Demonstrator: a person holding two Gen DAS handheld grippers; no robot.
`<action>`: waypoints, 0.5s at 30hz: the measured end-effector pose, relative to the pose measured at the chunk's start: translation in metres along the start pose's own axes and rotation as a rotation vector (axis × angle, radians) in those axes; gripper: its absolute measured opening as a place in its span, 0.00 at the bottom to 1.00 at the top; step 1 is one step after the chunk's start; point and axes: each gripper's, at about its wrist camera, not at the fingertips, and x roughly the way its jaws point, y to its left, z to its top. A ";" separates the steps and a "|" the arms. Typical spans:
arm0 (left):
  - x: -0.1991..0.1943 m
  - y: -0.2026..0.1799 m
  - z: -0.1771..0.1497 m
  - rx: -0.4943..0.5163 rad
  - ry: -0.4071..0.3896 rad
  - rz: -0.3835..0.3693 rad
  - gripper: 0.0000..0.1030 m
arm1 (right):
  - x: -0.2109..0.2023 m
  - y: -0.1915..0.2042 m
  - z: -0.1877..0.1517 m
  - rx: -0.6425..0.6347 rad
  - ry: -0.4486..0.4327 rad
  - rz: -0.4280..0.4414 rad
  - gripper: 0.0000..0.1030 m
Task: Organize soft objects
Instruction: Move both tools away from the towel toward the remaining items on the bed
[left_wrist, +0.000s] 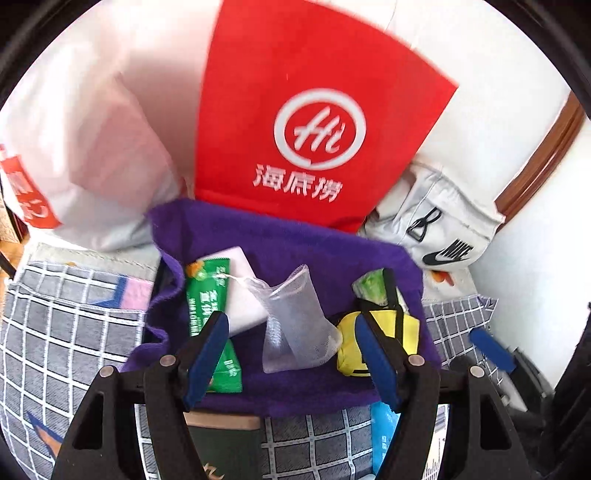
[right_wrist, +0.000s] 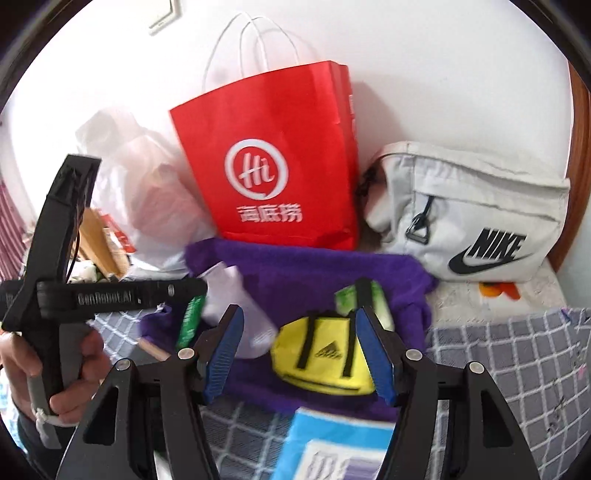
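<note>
Purple towel (left_wrist: 295, 243) lies on checked bedding (left_wrist: 66, 332), cluttered: mesh pouch (left_wrist: 295, 321), yellow mini bag (right_wrist: 325, 354). Red paper bag (right_wrist: 273, 155) behind. Left gripper (left_wrist: 291, 354) and right gripper (right_wrist: 299, 350) both spread wide, holding nothing.

Both views were bright and evenly lit, with the white wall (right_wrist: 424, 74) near blown out and only soft, faint shadows under the objects. Motion blur smeared the red paper bag (left_wrist: 306, 110) and white plastic bag (left_wrist: 92, 147) in the left wrist view, and softened the blue packet (right_wrist: 340, 443) in the right. Fisheye distortion bent the edges, which fell into a black vignette at the corners.
</note>
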 end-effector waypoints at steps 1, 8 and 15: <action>-0.005 0.001 -0.003 0.005 0.002 0.000 0.67 | -0.003 0.002 -0.004 0.000 0.009 0.008 0.61; -0.037 0.020 -0.036 0.011 0.020 0.005 0.67 | -0.026 0.033 -0.048 -0.031 0.048 0.040 0.61; -0.069 0.054 -0.085 -0.041 0.028 0.029 0.67 | -0.035 0.073 -0.096 -0.100 0.113 0.071 0.61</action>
